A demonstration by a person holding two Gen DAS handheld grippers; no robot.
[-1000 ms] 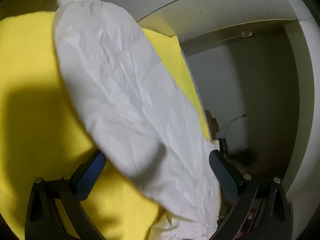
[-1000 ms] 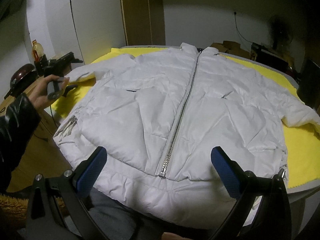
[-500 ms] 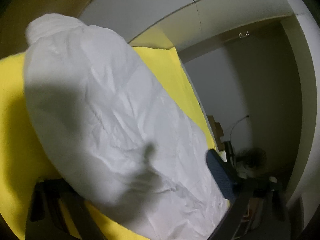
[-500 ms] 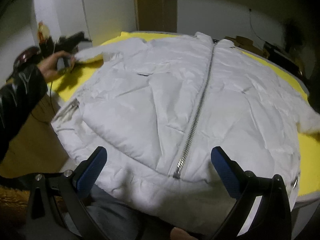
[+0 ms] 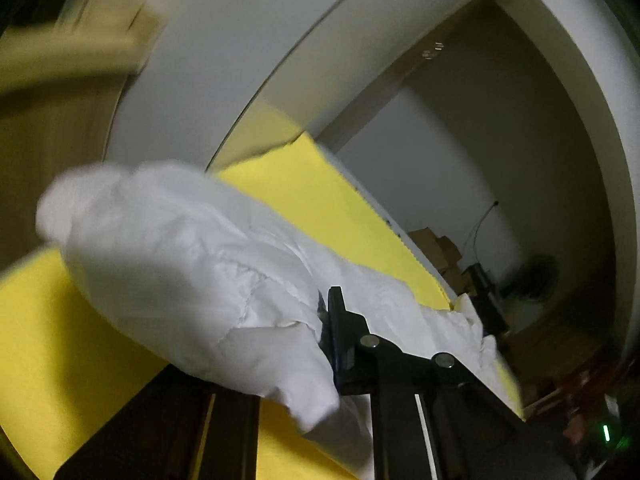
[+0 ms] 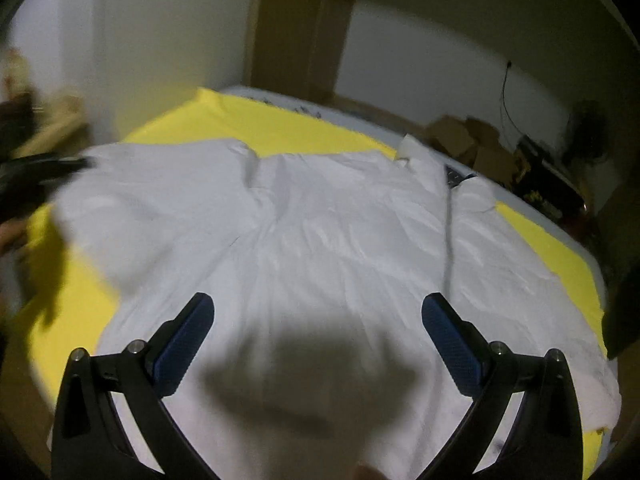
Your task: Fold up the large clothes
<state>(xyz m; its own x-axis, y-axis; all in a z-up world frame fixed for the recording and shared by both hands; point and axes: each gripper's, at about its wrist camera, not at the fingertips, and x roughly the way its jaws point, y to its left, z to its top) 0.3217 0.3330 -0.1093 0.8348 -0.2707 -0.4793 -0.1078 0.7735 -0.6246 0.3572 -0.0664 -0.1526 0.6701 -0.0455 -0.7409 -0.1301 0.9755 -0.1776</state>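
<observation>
A white puffer jacket (image 6: 340, 248) lies spread, zipper (image 6: 450, 236) up, on a yellow cloth (image 6: 280, 128). In the left wrist view its sleeve (image 5: 192, 272) is raised off the cloth. My left gripper (image 5: 324, 312) is closing on the sleeve, whose fabric is pinched between the jaws; one blue-padded finger (image 5: 338, 344) shows and the other is hidden under the fabric. My right gripper (image 6: 318, 304) hovers open over the jacket's body, nothing between its fingers, its shadow on the fabric. At the left edge of the right wrist view, the lifted sleeve (image 6: 92, 208) and the left hand are blurred.
The yellow cloth (image 5: 60, 360) covers a bed that ends near white walls and a wooden door frame (image 6: 304, 28). Cardboard boxes (image 6: 468, 140) and dark clutter with cables stand past the far right corner. A fan (image 5: 536, 276) stands on the floor beyond the bed.
The left jaws have gone from wide open around the sleeve to closed on it, and the gripper has risen and rolled. The right gripper has swept quickly across the jacket; its view is now blurred.
</observation>
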